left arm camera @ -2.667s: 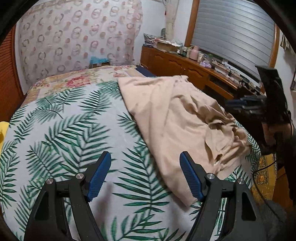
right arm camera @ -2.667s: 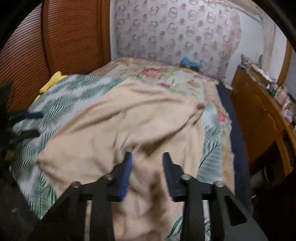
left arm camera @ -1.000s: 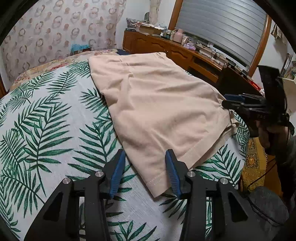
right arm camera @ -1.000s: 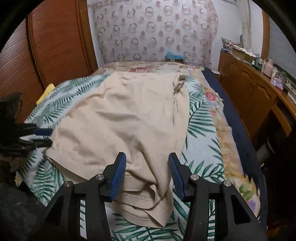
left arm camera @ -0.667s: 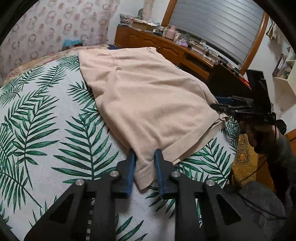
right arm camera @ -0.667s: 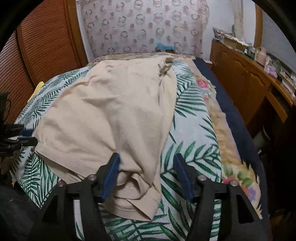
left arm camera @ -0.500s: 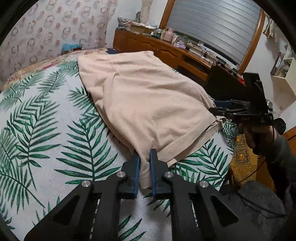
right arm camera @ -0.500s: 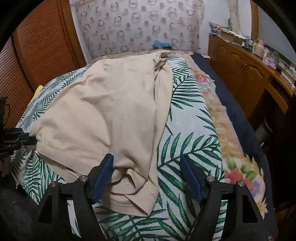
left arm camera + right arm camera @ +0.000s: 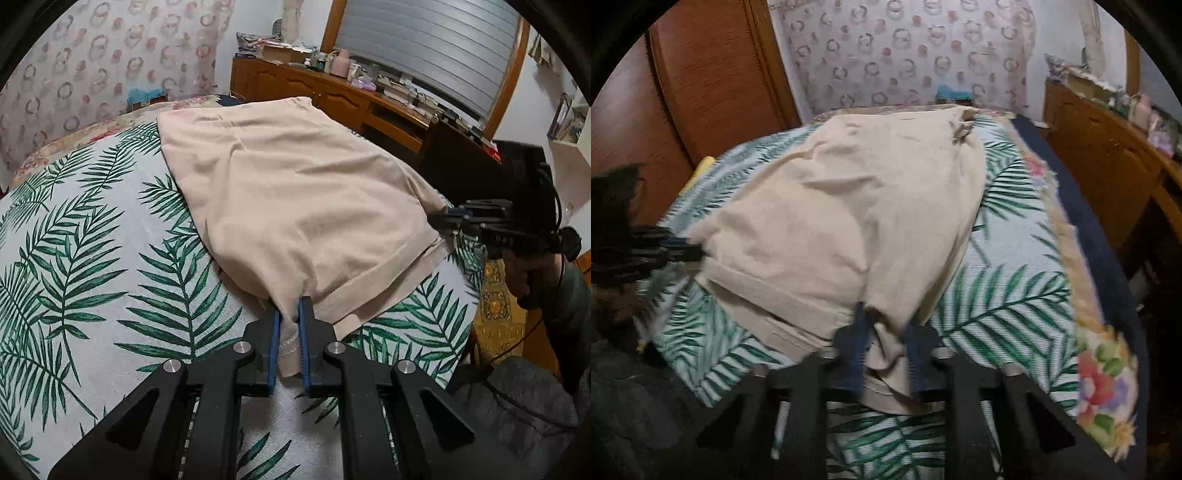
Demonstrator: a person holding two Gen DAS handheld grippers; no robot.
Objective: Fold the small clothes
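Clutter of boxes and bottles lines the brown wooden sideboard (image 9: 332, 96) beyond the bed, under a grey slatted shutter (image 9: 424, 48); no writing is readable. The beige cotton garment (image 9: 295, 192) lies spread on the palm-leaf bedspread (image 9: 92, 258). The left gripper (image 9: 287, 343) pinches its near hem corner; the right gripper (image 9: 884, 354), blurred, clamps the other corner.

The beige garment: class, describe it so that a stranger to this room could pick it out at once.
Find the bed with the green palm-leaf bedspread. Spread across it lies the beige garment, its near hem corners pinched by the left gripper and the right gripper. It is the only plain, unpatterned cloth on the bed.
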